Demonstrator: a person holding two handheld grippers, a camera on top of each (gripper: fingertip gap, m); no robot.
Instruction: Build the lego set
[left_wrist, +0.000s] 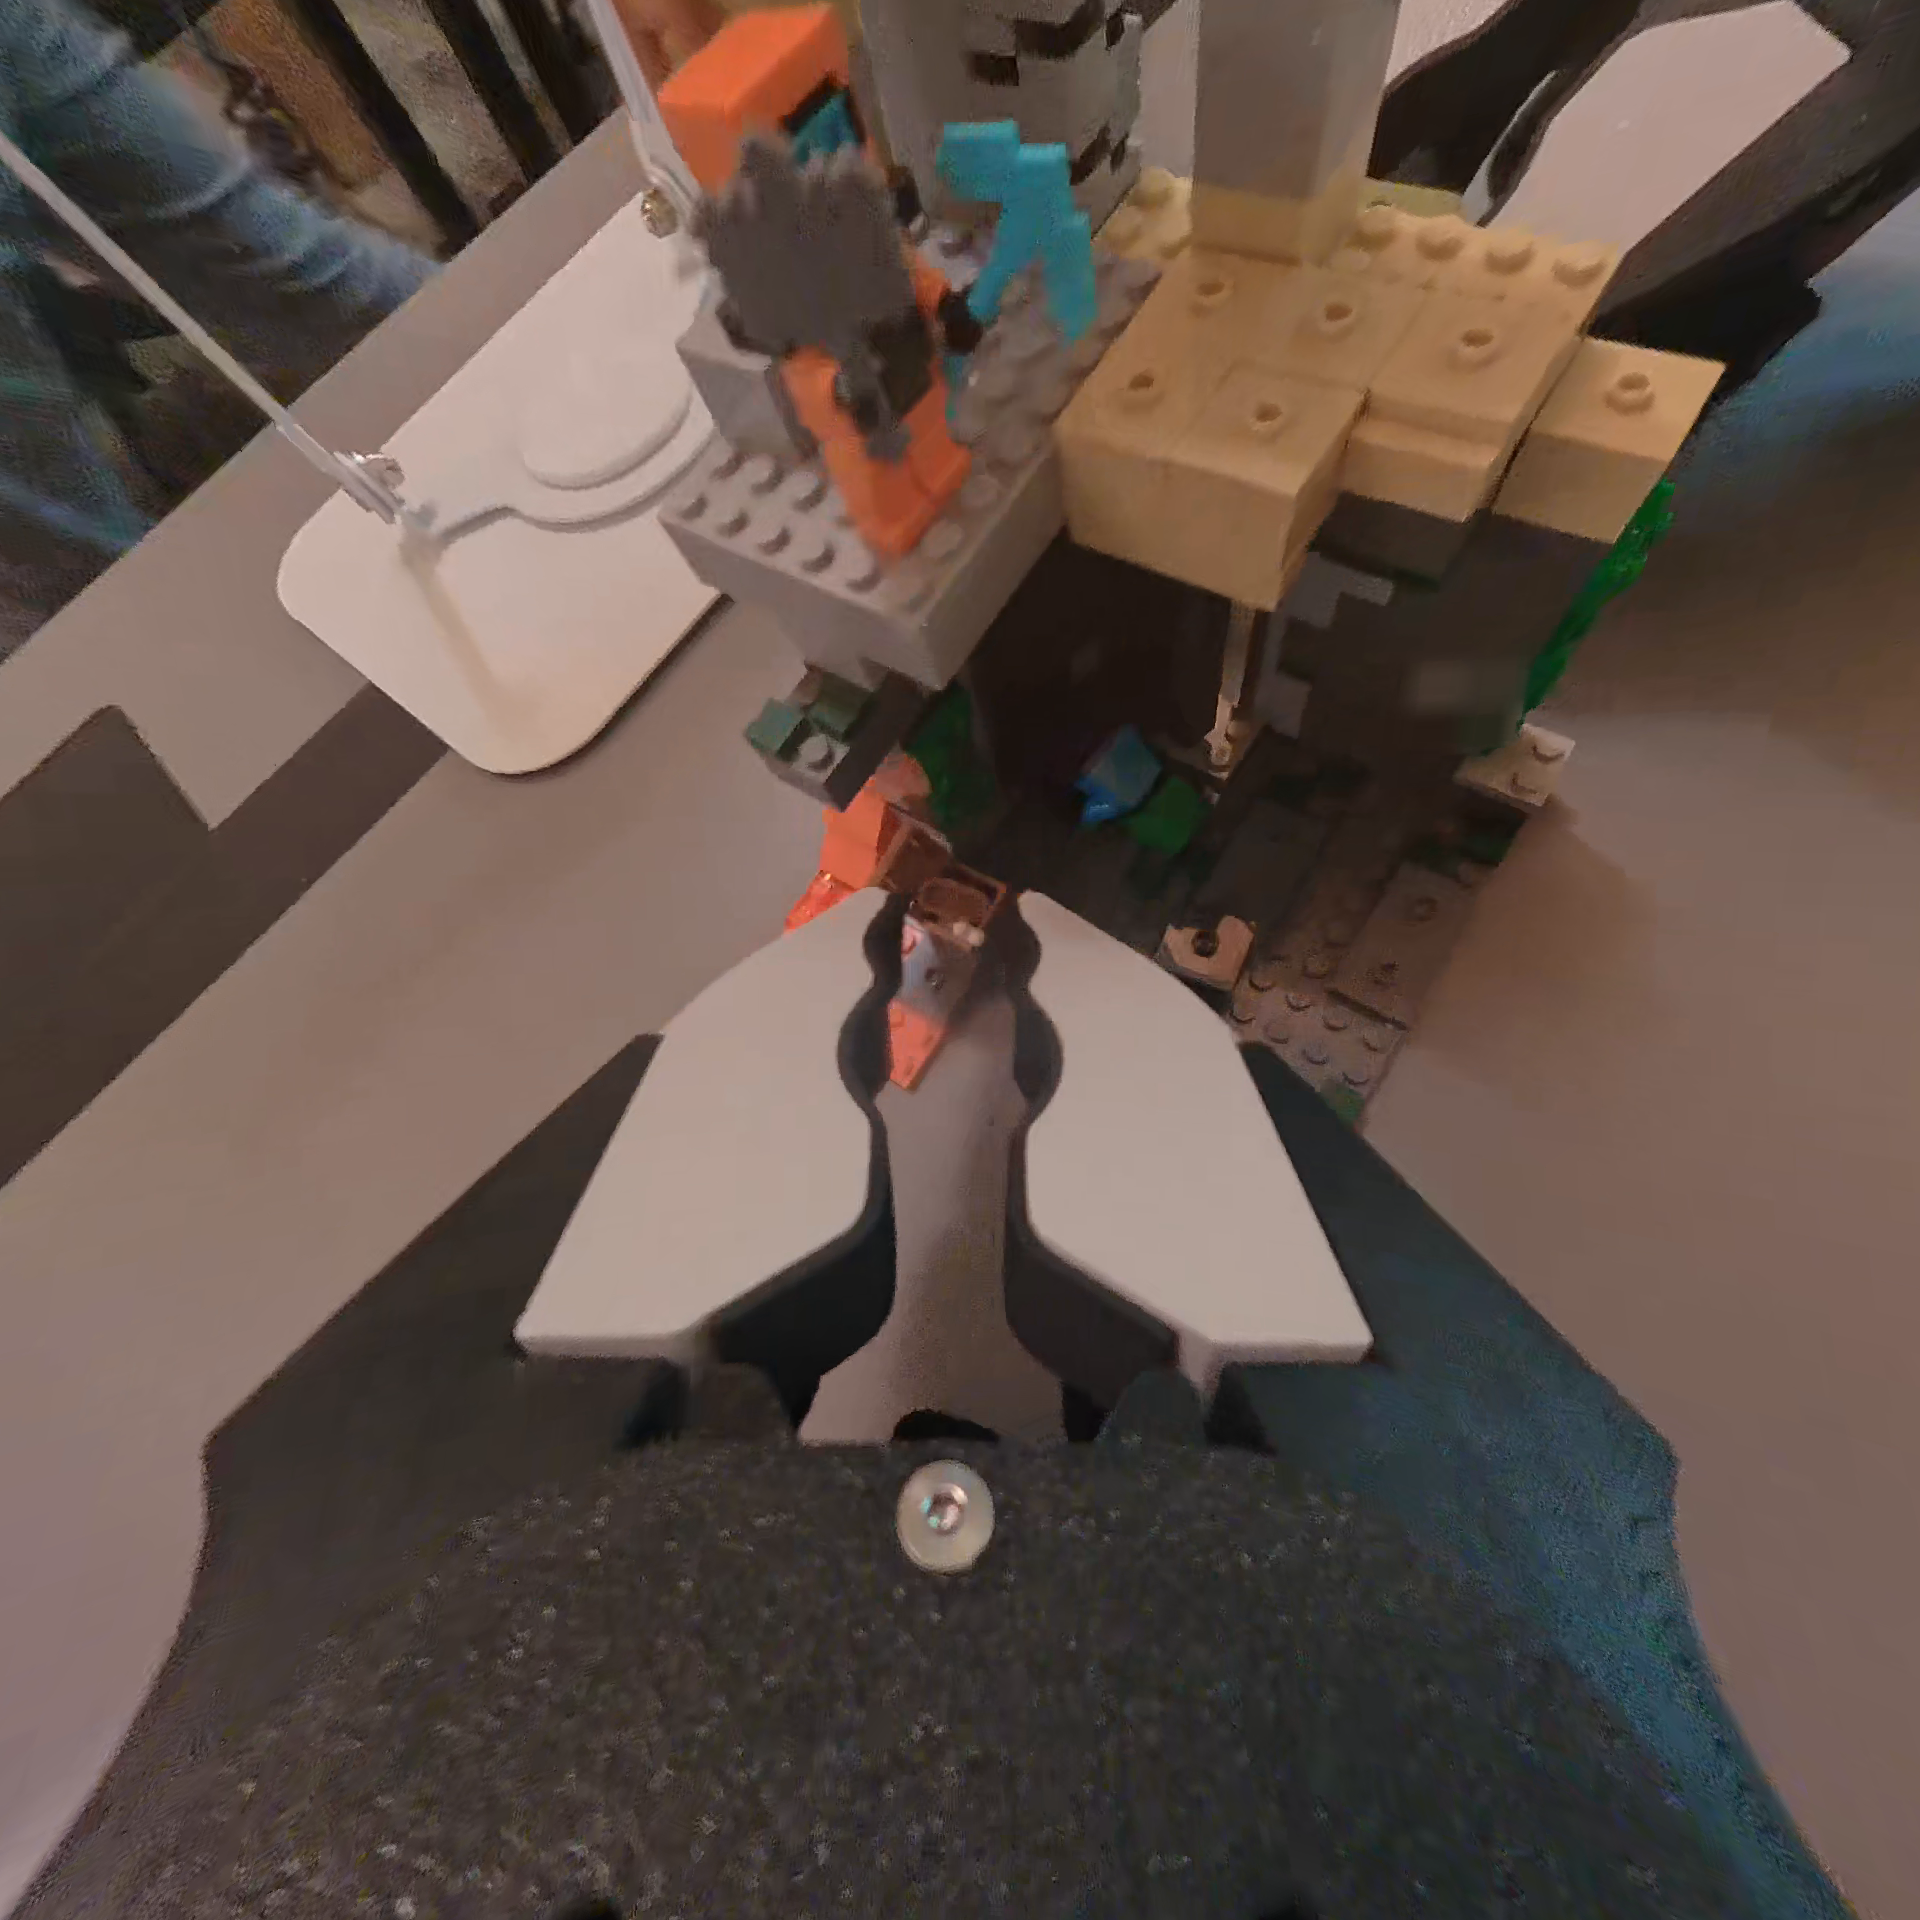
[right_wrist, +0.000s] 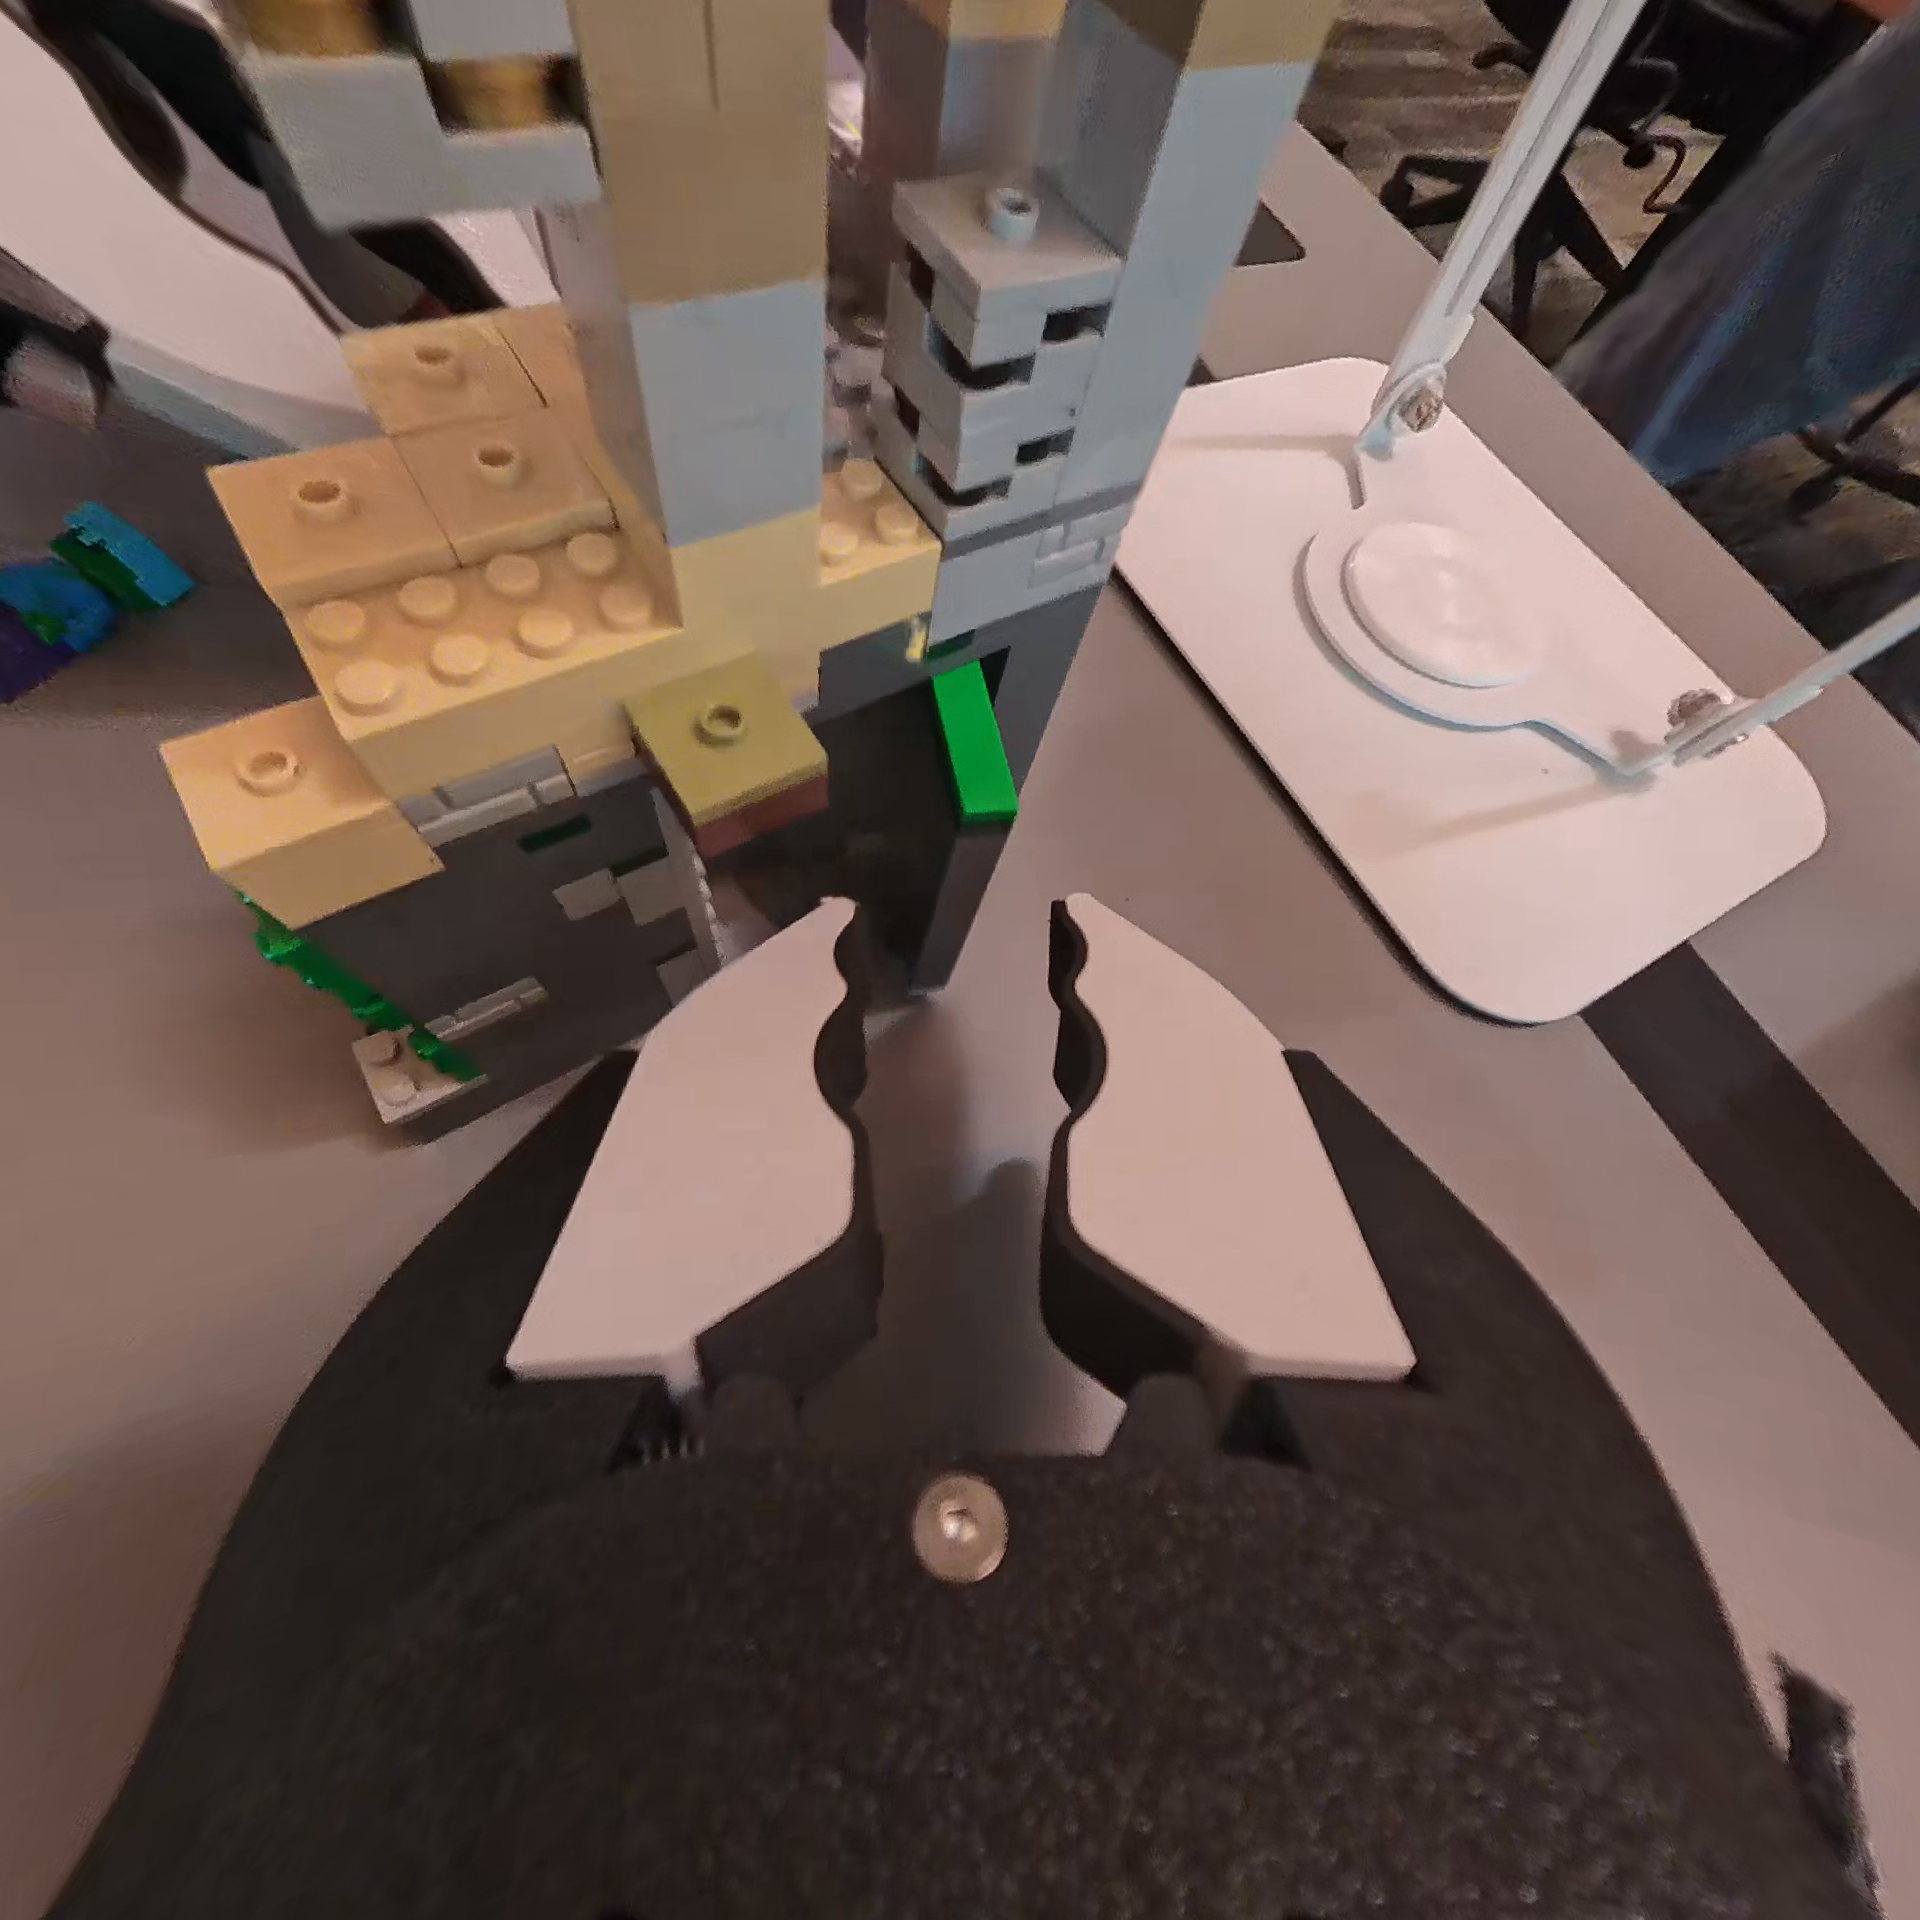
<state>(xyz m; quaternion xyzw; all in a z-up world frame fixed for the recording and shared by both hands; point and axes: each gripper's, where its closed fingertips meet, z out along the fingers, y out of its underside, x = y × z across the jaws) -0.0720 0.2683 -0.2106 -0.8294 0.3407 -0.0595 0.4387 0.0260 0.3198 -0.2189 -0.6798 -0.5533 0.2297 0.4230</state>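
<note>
At frame centre the left gripper (left_wrist: 951, 914) pinches a small orange-and-brown piece (left_wrist: 928, 971) against the Lego model's (left_wrist: 1226, 436) base, the right gripper (right_wrist: 954, 914) released alongside; a hard push could topple its 1 tall tower.

The right gripper (right_wrist: 954, 906), fingers apart and empty, points at the lego build's (right_wrist: 582, 623) base on a grey table (right_wrist: 1195, 935).

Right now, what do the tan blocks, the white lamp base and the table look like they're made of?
Tan blocks: hard moulded plastic, slightly glossy, with crisp studs and edges.
Lamp base: probably painted metal, a thin flat white plate with screwed-on rods, though it could be plastic.
Table: smooth matte grey top, likely laminate; no grain shows.
</note>
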